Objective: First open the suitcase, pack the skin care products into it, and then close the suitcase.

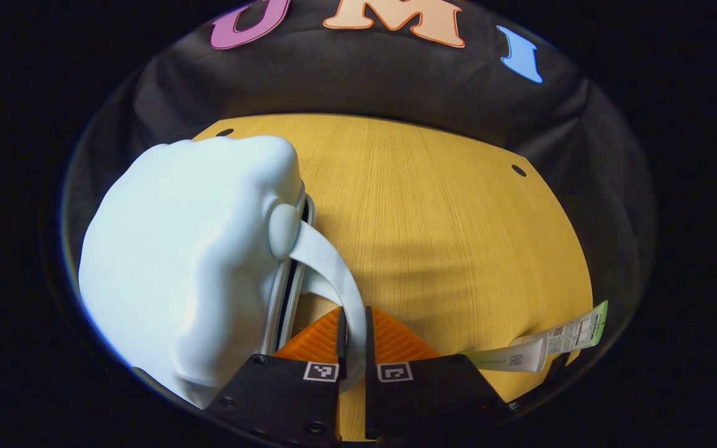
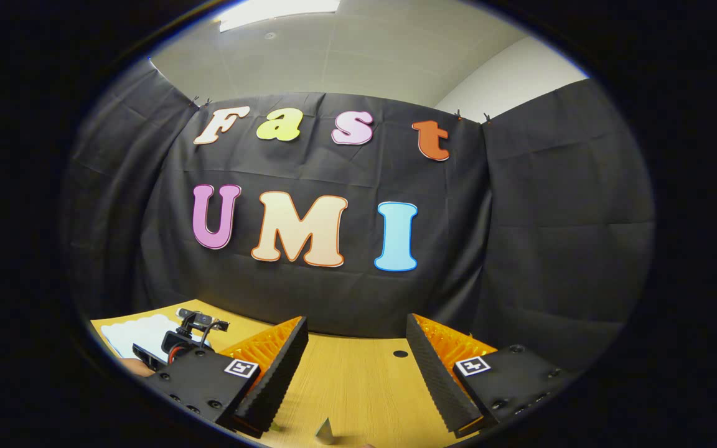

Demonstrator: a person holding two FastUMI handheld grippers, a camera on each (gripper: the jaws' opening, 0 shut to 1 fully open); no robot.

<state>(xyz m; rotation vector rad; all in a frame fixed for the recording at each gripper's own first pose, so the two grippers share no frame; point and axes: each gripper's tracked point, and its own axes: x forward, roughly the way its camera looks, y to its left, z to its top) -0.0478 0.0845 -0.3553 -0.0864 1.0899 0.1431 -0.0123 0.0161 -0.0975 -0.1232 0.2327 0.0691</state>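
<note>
A pale blue suitcase [image 1: 184, 261] lies closed on the wooden table [image 1: 445, 218] at the left of the left gripper view, its zipper seam facing me. My left gripper [image 1: 353, 311] is shut on the suitcase's curved handle [image 1: 333, 274]. A white skin care tube [image 1: 539, 348] with a green end lies on the table at the lower right. My right gripper [image 2: 356, 320] is open wide above the table with nothing between its fingers. Far to its left I see the suitcase [image 2: 137, 333] and the other gripper [image 2: 184, 339] beside it.
The booth's black cloth wall [image 2: 520, 249] closes off the table's far side. Small round holes [image 1: 518, 170] mark the tabletop near its back edge. A small grey pointed tip [image 2: 324, 431] shows at the bottom of the right gripper view; what it is I cannot tell.
</note>
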